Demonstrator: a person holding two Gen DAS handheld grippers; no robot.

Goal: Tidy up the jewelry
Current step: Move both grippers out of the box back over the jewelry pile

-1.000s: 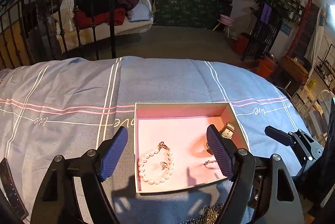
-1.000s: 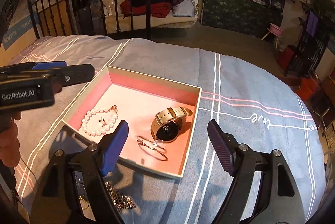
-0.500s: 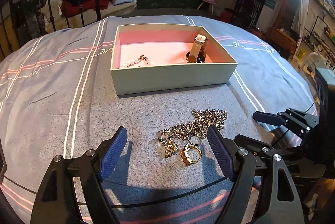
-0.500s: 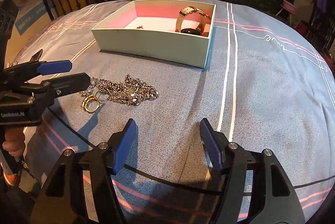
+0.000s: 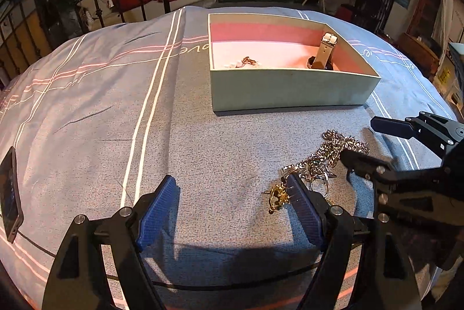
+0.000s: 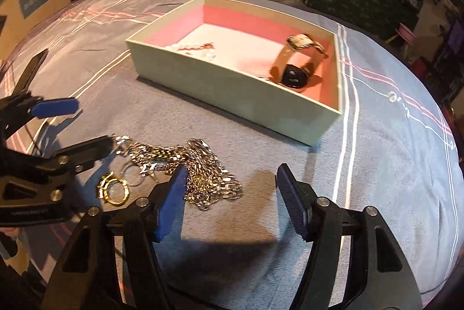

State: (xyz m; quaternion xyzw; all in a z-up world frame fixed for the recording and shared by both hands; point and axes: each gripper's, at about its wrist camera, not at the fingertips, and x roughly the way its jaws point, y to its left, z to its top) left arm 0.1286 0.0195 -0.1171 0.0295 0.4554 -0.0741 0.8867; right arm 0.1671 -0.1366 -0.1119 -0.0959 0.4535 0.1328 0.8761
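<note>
On the striped bedspread [image 5: 203, 153], both the left gripper [image 5: 232, 208] and right gripper [image 6: 229, 197] stood wide open and empty beside the chain pile [image 6: 197, 171], apparently the next pickup for the pink-lined box [image 6: 237, 95].

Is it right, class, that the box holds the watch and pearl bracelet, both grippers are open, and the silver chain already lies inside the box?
Not quite. In the right wrist view the silver chain lies on the bedspread outside the box, by the gold ring. The watch and pearl bracelet are inside; left gripper and right gripper are open.

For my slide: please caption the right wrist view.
Open right claw beside chain pile; watch in box.
</note>
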